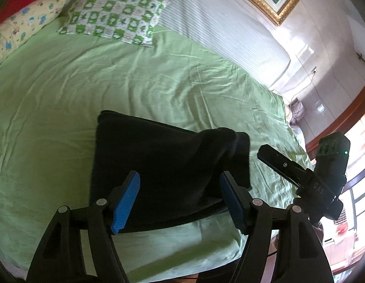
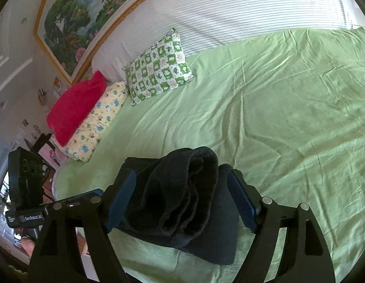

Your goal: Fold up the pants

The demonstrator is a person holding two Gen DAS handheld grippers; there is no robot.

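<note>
From the right wrist alone, pants [image 2: 182,202] show bunched folds

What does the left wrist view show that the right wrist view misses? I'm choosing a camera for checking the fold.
Only the left wrist view: the pants' broad flat top, the right gripper from outside, and a bright window at the right edge.

Only the right wrist view: the pants' stacked folded layers end-on, a red cushion, and the left gripper from outside.

Both: the dark pants on the green sheet, the frog pillow, open jaws.
</note>
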